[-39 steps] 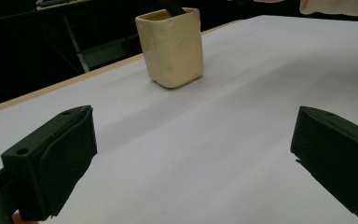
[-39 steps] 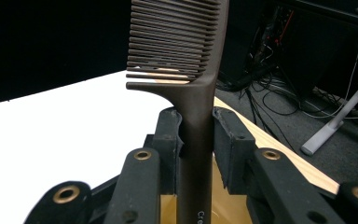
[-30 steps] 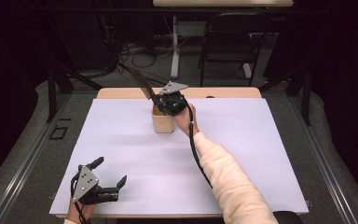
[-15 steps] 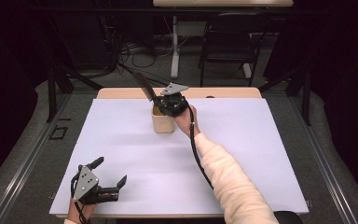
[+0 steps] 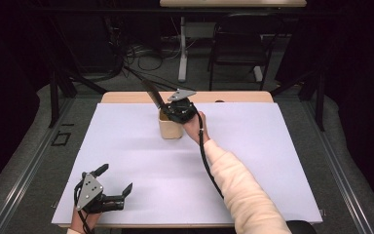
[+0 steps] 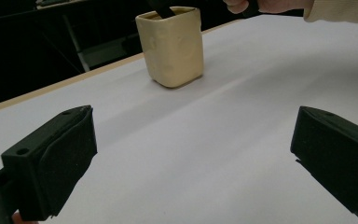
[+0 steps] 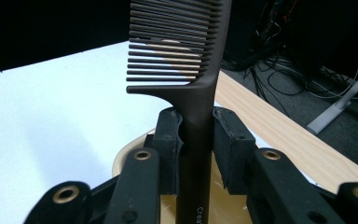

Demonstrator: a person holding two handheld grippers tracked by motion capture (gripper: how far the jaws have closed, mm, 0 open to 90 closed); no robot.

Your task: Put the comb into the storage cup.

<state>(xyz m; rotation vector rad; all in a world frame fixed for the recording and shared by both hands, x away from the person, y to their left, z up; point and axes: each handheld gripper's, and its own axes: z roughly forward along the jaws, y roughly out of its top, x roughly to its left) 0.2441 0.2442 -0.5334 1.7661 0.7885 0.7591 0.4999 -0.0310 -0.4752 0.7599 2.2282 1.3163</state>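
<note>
A dark brown comb (image 7: pixel 186 56) stands nearly upright with its teeth up, and its handle runs down into a cream cup (image 7: pixel 126 158). My right gripper (image 7: pixel 196 140) is shut on the comb's handle just below the teeth, right over the cup's mouth. In the high view the cup (image 5: pixel 170 129) stands at the table's far middle, with the right gripper (image 5: pixel 176 112) on top of it and the comb (image 5: pixel 153 93) slanting up to the left. My left gripper (image 5: pixel 117 177) rests open near the front left corner, nothing between its jaws. The left gripper view shows the left gripper (image 6: pixel 196 140) facing the cup (image 6: pixel 172 46).
A white sheet (image 5: pixel 272 161) covers the wooden table (image 5: pixel 238 96). Beyond the far edge are a chair (image 5: pixel 236 48), a table leg (image 5: pixel 181 53) and loose cables (image 5: pixel 131 58) on the floor. A person's cream sleeve (image 5: pixel 238 190) reaches in from the bottom right.
</note>
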